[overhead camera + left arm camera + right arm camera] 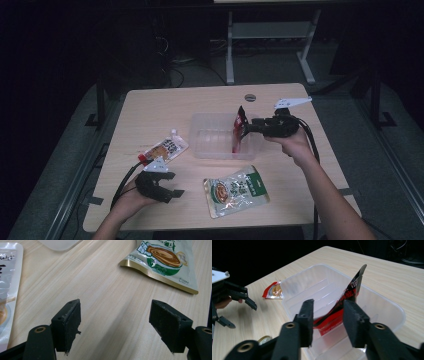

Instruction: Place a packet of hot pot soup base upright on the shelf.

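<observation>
A clear plastic tray (200, 150) sits mid-table. A red and black packet (239, 131) stands on edge inside its right end, top leaning up over the rim. My right gripper (245, 127) reaches in from the right, level with the packet. In the right gripper view the packet (347, 297) stands between the jaws of that gripper (328, 312), with a gap at the left pad, so nothing is pinched. My left gripper (172, 185) rests open near the front left edge. In the left gripper view its jaws (115, 325) stand wide over bare wood.
A green and white food pouch (236, 190) lies flat in front of the tray. An orange and white pouch (164, 148) lies left of the tray, just beyond the left gripper. A desk frame stands on the floor behind the table.
</observation>
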### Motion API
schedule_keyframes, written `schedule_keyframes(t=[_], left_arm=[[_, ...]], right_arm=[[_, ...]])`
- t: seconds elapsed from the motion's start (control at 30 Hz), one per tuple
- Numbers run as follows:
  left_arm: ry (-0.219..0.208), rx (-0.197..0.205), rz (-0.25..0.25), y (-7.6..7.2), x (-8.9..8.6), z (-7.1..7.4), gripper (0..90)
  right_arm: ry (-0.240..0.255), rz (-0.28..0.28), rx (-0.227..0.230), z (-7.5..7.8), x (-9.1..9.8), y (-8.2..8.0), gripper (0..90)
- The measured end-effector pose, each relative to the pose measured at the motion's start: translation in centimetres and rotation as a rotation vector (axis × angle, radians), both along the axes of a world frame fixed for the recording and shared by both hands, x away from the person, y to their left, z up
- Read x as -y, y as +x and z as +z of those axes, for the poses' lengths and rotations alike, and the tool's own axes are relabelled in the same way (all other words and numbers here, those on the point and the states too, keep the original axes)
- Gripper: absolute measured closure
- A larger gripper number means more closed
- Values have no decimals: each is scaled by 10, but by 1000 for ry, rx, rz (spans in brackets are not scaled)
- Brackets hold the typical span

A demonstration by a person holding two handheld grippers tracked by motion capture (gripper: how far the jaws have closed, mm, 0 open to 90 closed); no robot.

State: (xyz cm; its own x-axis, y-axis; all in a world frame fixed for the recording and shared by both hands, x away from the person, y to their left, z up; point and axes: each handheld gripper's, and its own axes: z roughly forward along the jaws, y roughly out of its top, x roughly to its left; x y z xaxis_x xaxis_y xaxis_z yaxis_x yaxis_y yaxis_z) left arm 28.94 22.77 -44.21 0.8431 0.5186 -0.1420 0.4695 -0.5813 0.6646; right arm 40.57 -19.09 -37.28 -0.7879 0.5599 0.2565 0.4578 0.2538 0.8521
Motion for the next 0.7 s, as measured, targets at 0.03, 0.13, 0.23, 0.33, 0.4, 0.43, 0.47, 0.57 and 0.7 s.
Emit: schedule_keyframes(t=[0.03, 0.13, 0.23, 0.33, 0.4, 0.43, 0.47, 0.57, 0.7], left_arm=[[1, 7, -3, 0, 0, 0, 250], [2, 9, -4, 1, -1, 0, 250], [0, 11, -4, 1, -1, 1, 250], [2, 10, 2, 0, -3, 1, 250], [2, 13, 2, 1, -3, 1, 249], [0, 10, 5, 0, -3, 1, 249], [-1, 9, 6, 0, -4, 1, 249], [2, 15, 10, 0, -4, 2, 250], [8, 17, 12, 1, -6, 3, 249]], right_arm=[[-5, -2, 2, 1, 1, -2, 538], [-37, -4, 14, 4, 5, -8, 425], [-48, -6, 13, 5, 6, -10, 389], [-70, -6, 4, 6, 7, -15, 316], [-78, -6, 7, 6, 7, -17, 296], [-78, -9, 11, 6, 7, -19, 279], [-77, -9, 13, 5, 7, -21, 271], [-95, -1, 14, 2, 5, -31, 249], [-115, 9, 26, 0, 2, -39, 248]])
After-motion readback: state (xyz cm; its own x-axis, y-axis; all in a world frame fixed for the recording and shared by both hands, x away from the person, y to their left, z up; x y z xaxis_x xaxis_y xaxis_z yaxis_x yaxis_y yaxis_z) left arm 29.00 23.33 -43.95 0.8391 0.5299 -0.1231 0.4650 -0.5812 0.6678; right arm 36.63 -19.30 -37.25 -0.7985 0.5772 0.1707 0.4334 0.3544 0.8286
